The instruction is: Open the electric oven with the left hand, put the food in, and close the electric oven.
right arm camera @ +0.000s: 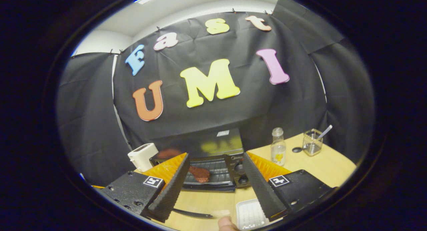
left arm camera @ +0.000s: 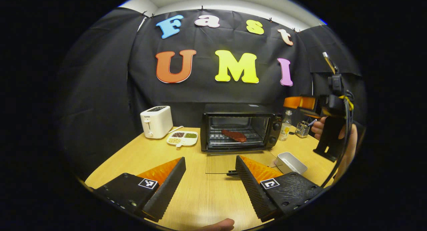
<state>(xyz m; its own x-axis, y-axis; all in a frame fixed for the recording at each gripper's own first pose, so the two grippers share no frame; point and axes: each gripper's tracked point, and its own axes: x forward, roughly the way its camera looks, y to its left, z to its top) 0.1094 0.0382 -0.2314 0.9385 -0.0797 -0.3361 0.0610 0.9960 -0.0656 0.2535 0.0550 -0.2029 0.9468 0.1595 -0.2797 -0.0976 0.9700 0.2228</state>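
Note:
The black electric oven (left arm camera: 240, 131) stands at the back of the wooden table with its glass door (left arm camera: 230, 162) folded down flat. A reddish slab of food (left arm camera: 234, 135) lies on the rack inside. My left gripper (left arm camera: 210, 176) is open, low over the table in front of the door, and the door's handle (left arm camera: 232, 173) sits just beside its right finger. My right gripper (right arm camera: 213, 187) is open and empty above the oven (right arm camera: 213, 157), looking down on the food (right arm camera: 199, 173). A hand holds the right gripper (left arm camera: 300, 104) up to the right of the oven.
An empty white tray (left arm camera: 291, 162) lies right of the door. A white toaster (left arm camera: 156, 121) and a divided dish (left arm camera: 182, 138) stand to the left. A bottle (left arm camera: 286, 126) and a glass holder (left arm camera: 302, 129) sit to the oven's right.

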